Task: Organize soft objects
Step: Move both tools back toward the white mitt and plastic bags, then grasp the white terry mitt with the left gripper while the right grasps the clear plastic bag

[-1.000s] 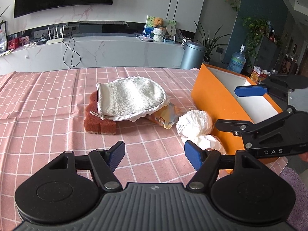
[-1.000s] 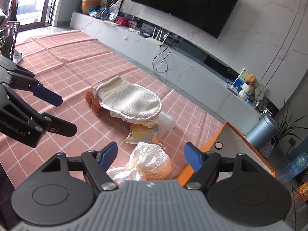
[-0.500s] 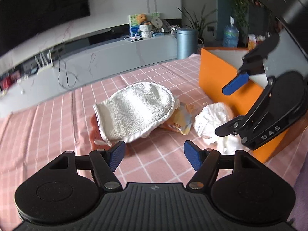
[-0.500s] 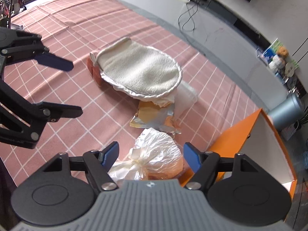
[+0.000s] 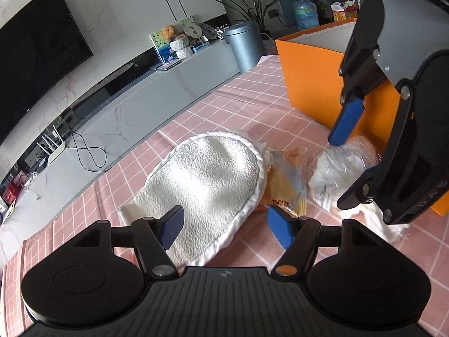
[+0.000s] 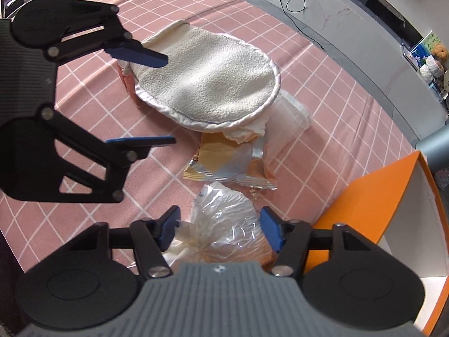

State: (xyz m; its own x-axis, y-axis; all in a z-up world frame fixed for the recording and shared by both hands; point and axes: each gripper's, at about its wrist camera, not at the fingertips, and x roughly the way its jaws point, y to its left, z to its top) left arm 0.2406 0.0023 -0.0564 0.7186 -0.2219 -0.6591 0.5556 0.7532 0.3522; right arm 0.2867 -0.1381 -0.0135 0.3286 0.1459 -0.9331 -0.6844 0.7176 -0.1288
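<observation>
A white terry mitt [image 5: 207, 185] [image 6: 207, 78] lies on the pink checked cloth over an orange sponge [image 6: 127, 80]. A yellow snack packet [image 5: 289, 185] [image 6: 224, 163] lies beside it. A clear plastic bag with bread [image 5: 342, 168] [image 6: 227, 230] lies against the orange box [image 5: 311, 90] [image 6: 373, 196]. My left gripper [image 5: 224, 227] [image 6: 151, 98] is open, low over the mitt's near edge. My right gripper [image 6: 220, 227] [image 5: 348, 163] is open, its jaws straddling the bag without closing on it.
The orange box stands open at the table's right end with a white inside. A pink checked tablecloth [image 5: 238, 104] covers the table. A grey cabinet [image 5: 157, 92], a TV and a grey bin [image 5: 247, 45] lie beyond the far edge.
Both grippers have dropped and moved in. The left came close over the mitt. The right came down around the plastic bag. Both stay open.
</observation>
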